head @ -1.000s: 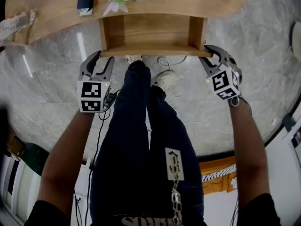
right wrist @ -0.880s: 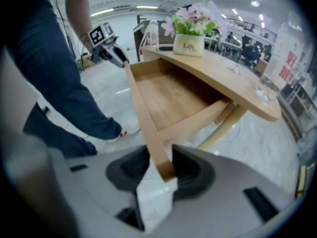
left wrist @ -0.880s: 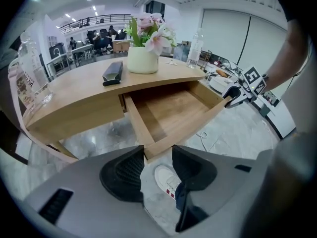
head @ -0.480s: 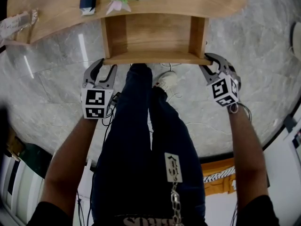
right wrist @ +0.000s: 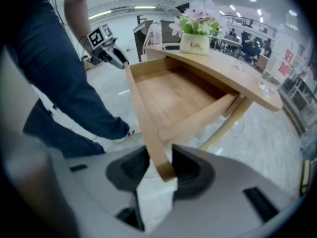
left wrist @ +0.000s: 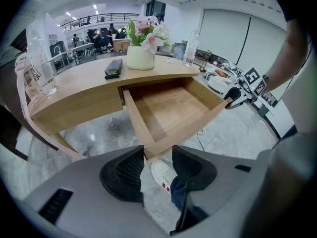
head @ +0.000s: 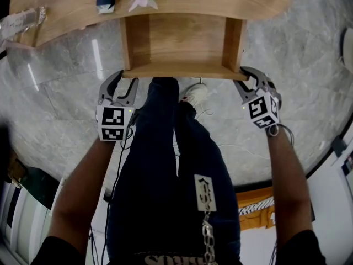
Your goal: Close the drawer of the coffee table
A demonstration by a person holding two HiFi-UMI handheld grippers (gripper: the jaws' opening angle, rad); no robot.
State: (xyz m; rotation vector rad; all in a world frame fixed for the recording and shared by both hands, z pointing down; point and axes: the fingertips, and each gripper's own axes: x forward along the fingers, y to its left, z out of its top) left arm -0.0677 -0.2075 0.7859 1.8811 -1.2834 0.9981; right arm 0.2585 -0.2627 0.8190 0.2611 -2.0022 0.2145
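Note:
The wooden drawer (head: 182, 43) stands well out of the coffee table (head: 66, 10) and is empty inside. My left gripper (head: 126, 77) straddles the left end of the drawer front (head: 182, 72). In the left gripper view that corner (left wrist: 148, 150) sits between the tips of the left gripper (left wrist: 157, 157), touching both pads. My right gripper (head: 245, 76) holds the right end. In the right gripper view the board's end (right wrist: 163, 165) lies deep between the jaws of the right gripper (right wrist: 161, 171).
On the tabletop stand a white pot of pink flowers (left wrist: 140, 57), a dark box (left wrist: 114, 68), a clear bottle (left wrist: 190, 47) and clear plastic ware (left wrist: 39, 68). The person's legs and a white shoe (head: 193, 95) stand on the marble floor just below the drawer front.
The drawer has come further out of the table, toward the person. Both grippers have moved back with its front, each staying at its own end.

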